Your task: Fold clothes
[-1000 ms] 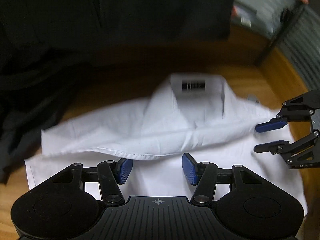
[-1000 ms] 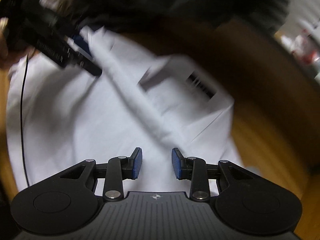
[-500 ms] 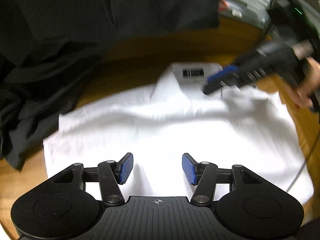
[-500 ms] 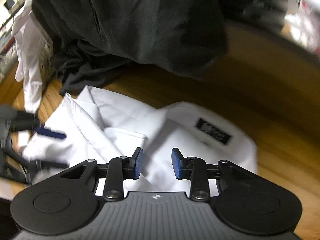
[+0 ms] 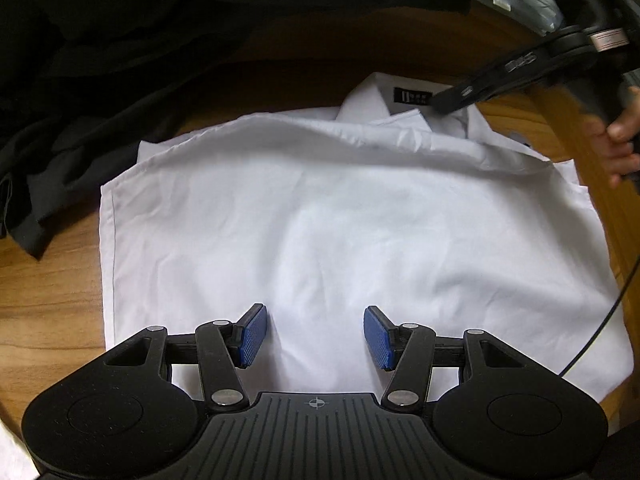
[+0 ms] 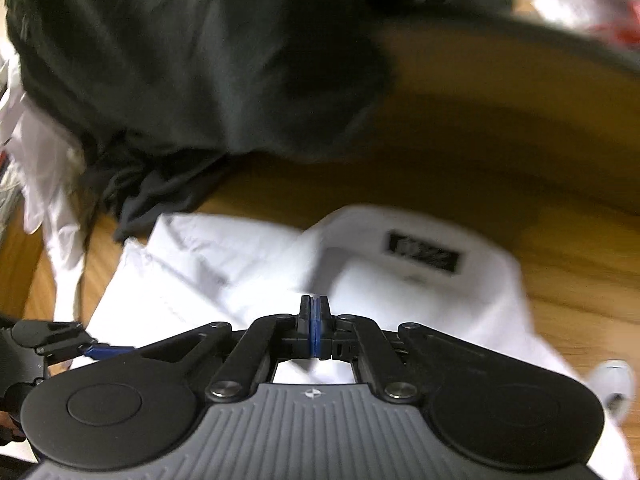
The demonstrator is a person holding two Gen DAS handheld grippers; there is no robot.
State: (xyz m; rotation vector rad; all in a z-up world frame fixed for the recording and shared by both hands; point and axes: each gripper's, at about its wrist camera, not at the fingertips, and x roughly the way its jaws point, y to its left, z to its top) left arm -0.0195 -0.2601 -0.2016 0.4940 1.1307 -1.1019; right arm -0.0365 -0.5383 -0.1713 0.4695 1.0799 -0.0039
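At the collar, right gripper point(image 6: 315, 330) has closed over shirt point(image 5: 340, 216).

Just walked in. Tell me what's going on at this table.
A person with a gripper in each hand is folding a white shirt on a wooden table. The shirt lies flat, bottom part folded up toward the collar. The left gripper hangs open above the near edge, holding nothing. The right gripper is at the collar with its jaws together; whether it pinches fabric can't be told. Dark clothes are piled behind.
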